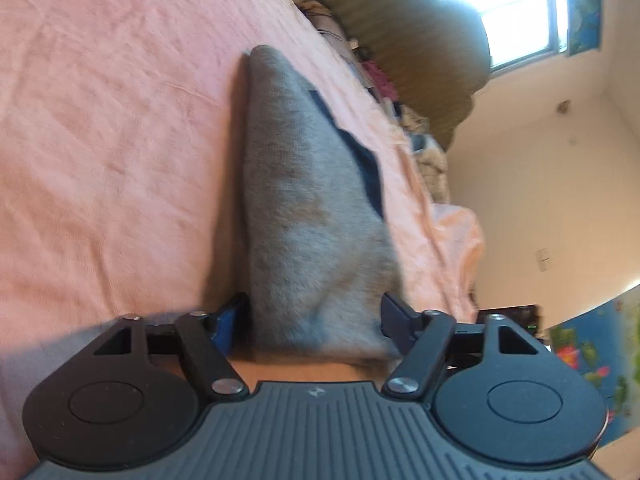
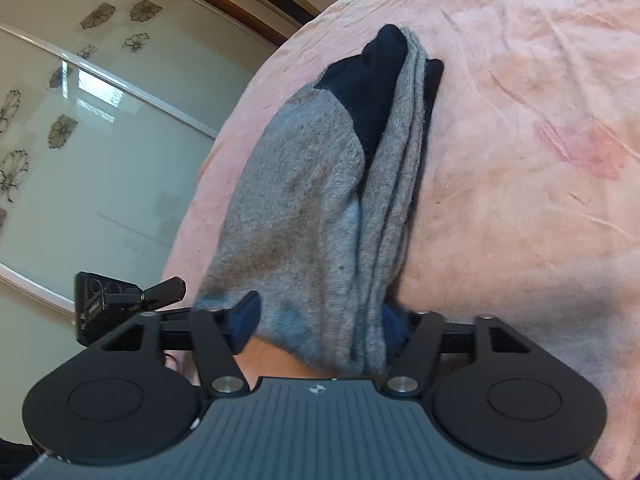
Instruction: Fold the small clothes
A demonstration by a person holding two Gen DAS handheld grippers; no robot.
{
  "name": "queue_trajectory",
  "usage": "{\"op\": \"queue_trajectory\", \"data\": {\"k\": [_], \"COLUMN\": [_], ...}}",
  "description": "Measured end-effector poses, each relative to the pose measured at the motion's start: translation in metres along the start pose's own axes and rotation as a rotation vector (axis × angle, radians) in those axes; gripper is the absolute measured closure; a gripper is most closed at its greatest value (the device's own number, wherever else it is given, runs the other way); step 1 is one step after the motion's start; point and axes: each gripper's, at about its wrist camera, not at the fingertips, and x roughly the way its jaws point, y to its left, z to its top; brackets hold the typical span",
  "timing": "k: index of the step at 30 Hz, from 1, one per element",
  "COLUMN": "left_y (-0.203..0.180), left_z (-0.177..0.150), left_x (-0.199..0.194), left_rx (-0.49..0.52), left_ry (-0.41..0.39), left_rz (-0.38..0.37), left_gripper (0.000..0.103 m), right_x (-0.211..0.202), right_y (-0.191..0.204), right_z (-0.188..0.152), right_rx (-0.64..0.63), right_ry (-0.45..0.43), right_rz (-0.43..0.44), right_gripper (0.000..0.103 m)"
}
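A grey sock [image 1: 304, 200] with a navy patch along its right edge runs from the pink sheet up into my left gripper [image 1: 314, 322]. It fills the gap between the jaws, and both pads touch its sides. In the right wrist view, grey socks with navy toes [image 2: 320, 200] lie bunched in several layers. Their near end sits in my right gripper [image 2: 324, 320]. The left fingertip [image 2: 248, 316] presses the cloth, while the right one is hidden behind the folds. I cannot tell whether both views show the same sock.
A wrinkled pink bed sheet [image 1: 120, 140] lies under everything. Clutter and an olive curtain [image 1: 400, 40] line the bed's far edge below a bright window. A black device [image 2: 108, 300] sits at the left of the right gripper, with a flower-patterned glass door [image 2: 80, 120] beyond.
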Motion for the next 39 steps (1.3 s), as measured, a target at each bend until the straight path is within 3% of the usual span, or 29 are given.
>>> {"op": "queue_trajectory", "data": {"k": [1, 2, 3, 6, 8, 10, 11, 12, 13, 15, 16, 17, 18, 20, 21, 23, 25, 26, 28, 30, 33, 34, 36, 38, 39], "left_y": [-0.006, -0.011, -0.014, -0.032, -0.035, -0.03, -0.03, -0.033, -0.036, -0.049, -0.059, -0.069, -0.082, -0.111, -0.121, -0.132, -0.122, -0.115, -0.107, -0.107, -0.106, -0.105, -0.106, -0.106, -0.106], "left_z": [0.002, 0.002, 0.002, -0.009, -0.017, -0.028, -0.03, -0.029, -0.028, -0.024, -0.022, -0.021, -0.021, -0.027, -0.03, -0.036, -0.04, -0.043, -0.057, -0.055, -0.052, -0.051, -0.052, -0.052, -0.052], "left_x": [0.006, 0.014, 0.02, 0.008, 0.001, 0.003, 0.0, -0.005, -0.01, -0.026, -0.033, -0.04, -0.041, -0.026, -0.012, 0.028, 0.067, 0.076, 0.08, 0.078, 0.077, 0.076, 0.077, 0.077, 0.078], "left_rx": [0.029, 0.052, 0.067, 0.17, 0.206, 0.259, 0.277, 0.282, 0.286, 0.323, 0.362, 0.423, 0.492, 0.674, 0.757, 0.901, 0.932, 0.948, 1.02, 0.993, 0.989, 0.988, 0.982, 0.983, 0.984], "left_ry": [-0.004, 0.014, 0.041, 0.021, 0.052, 0.058, 0.045, 0.048, 0.045, -0.007, -0.048, -0.099, -0.159, -0.266, -0.285, -0.248, -0.151, -0.15, -0.212, -0.211, -0.206, -0.208, -0.214, -0.216, -0.216], "left_rz": [0.039, 0.087, 0.125, 0.142, 0.124, 0.175, 0.165, 0.168, 0.176, 0.19, 0.199, 0.228, 0.27, 0.378, 0.409, 0.458, 0.536, 0.554, 0.558, 0.553, 0.547, 0.546, 0.545, 0.549, 0.551], "left_gripper": [0.051, 0.091, 0.092, 0.092, 0.092, 0.092, 0.09, 0.088, 0.087, 0.079, 0.076, 0.066, 0.049, 0.03, 0.03, 0.03, 0.03, 0.028, 0.028, 0.028, 0.027, 0.027, 0.027, 0.027, 0.027], "right_x": [0.003, 0.003, 0.001, -0.019, -0.027, -0.023, -0.025, -0.028, -0.033, -0.052, -0.061, -0.065, -0.065, -0.051, -0.039, -0.009, 0.036, 0.052, 0.056, 0.051, 0.042, 0.034, 0.013, 0.008, 0.013], "right_y": [0.003, 0.007, 0.01, 0.016, 0.01, 0.003, 0.002, 0.001, -0.001, 0.002, 0.006, 0.011, 0.018, 0.039, 0.045, 0.055, 0.056, 0.05, 0.04, 0.036, 0.053, 0.061, 0.075, 0.082, 0.082], "right_z": [0.0, 0.001, 0.0, -0.006, -0.014, -0.025, -0.029, -0.028, -0.025, -0.015, -0.006, 0.005, 0.015, 0.039, 0.05, 0.069, 0.083, 0.084, 0.079, 0.079, 0.071, 0.065, 0.047, 0.031, 0.024], "right_rx": [-0.046, -0.076, -0.102, -0.17, -0.171, -0.157, -0.163, -0.153, -0.126, -0.104, -0.116, -0.122, -0.125, -0.149, -0.167, -0.206, -0.278, -0.304, -0.382, -0.346, -0.346, -0.331, -0.332, -0.34, -0.355], "right_ry": [0.0, 0.002, 0.003, 0.004, 0.028, 0.038, 0.016, 0.013, 0.003, -0.102, -0.155, -0.191, -0.223, -0.258, -0.253, -0.226, -0.163, -0.135, -0.183, -0.189, -0.199, -0.22, -0.279, -0.264, -0.232], "right_rz": [-0.018, -0.034, -0.047, -0.054, -0.052, -0.044, -0.032, -0.021, -0.018, -0.036, -0.033, -0.029, -0.028, -0.028, -0.027, -0.076, -0.241, -0.312, -0.299, -0.288, -0.363, -0.382, -0.317, -0.251, -0.268], "right_gripper": [0.083, 0.084, 0.084, 0.084, 0.085, 0.084, 0.084, 0.077, 0.063, 0.044, 0.044, 0.044, 0.044, 0.044, 0.043, 0.035, 0.032, 0.032, 0.033, 0.036, 0.042, 0.042, 0.04, 0.032, 0.03]}}
